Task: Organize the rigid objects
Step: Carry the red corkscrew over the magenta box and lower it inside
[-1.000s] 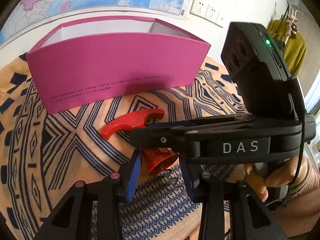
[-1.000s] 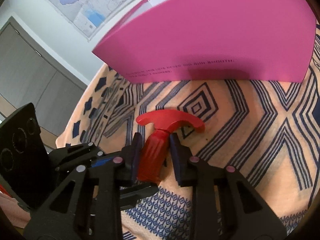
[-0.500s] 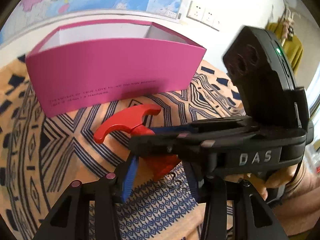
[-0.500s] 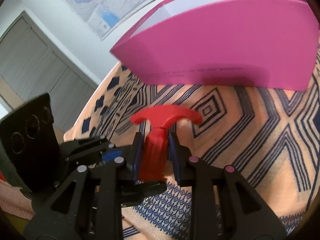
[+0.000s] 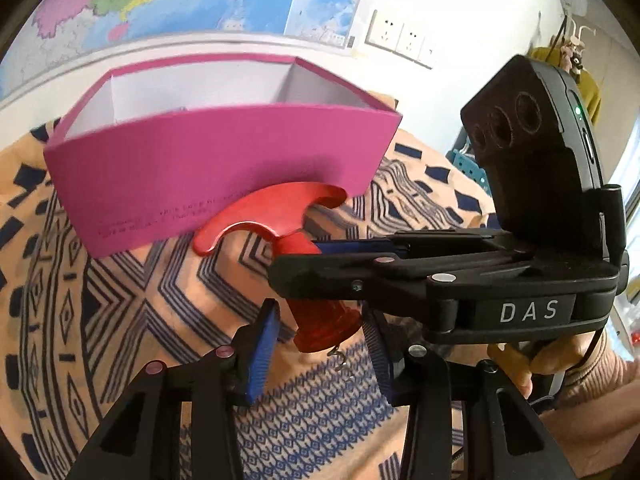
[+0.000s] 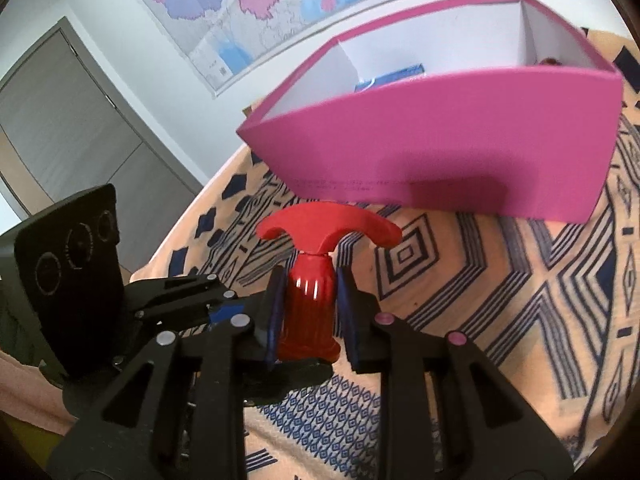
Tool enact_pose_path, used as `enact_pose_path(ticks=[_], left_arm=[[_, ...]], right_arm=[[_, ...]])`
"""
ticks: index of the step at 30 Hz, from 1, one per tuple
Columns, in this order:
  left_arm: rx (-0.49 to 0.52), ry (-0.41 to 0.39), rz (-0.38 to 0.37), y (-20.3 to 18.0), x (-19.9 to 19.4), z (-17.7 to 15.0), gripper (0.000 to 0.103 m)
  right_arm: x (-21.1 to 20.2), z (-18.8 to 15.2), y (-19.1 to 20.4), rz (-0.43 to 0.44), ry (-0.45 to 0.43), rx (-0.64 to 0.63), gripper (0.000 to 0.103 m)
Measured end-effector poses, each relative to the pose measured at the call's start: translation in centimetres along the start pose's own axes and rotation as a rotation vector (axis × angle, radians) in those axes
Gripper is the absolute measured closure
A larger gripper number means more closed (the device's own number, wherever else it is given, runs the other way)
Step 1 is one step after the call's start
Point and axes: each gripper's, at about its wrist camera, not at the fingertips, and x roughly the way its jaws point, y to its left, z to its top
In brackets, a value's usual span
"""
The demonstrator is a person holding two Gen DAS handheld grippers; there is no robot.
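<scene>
Between your left gripper's [image 5: 320,354] spread blue pads [image 5: 262,350], which touch nothing, hangs the flared red base of the corkscrew [image 5: 320,320], its metal worm just showing beneath; so your left tongs stand wide and idle while the tool is carried by the other hand. Moving right, your right gripper [image 6: 310,312] reaches across from that side and is clamped narrow on the ribbed red barrel, pads pressed to both flanks, with the T-shaped handle standing beyond the fingertips and the base back toward the palm. A second ago the corkscrew lay flat on the patterned cloth [image 6: 500,288] with those same pads only bracketing it; half a second ago it was squeezed and starting to tip; now it is clear of the cloth and held level in front of the camera. That means the pick is made and the carry has begun. Ahead of both tongs the pink box [image 6: 460,152] sits lower in view than before, so you now look over its near wall to the white divider and a blue item already inside. Your next job, I judge, is to clear that wall and lower the corkscrew into a compartment.
</scene>
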Motion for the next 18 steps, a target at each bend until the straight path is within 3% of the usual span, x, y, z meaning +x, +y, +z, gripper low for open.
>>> enact_pose_path(ticks=[18], left_arm=[[0.08,-0.086,-0.012,-1.9,-1.4,4.6,0.067]], right_arm=[[-4.0,2.8,0.2,-0.039,-0.137,-0.035,0.076]])
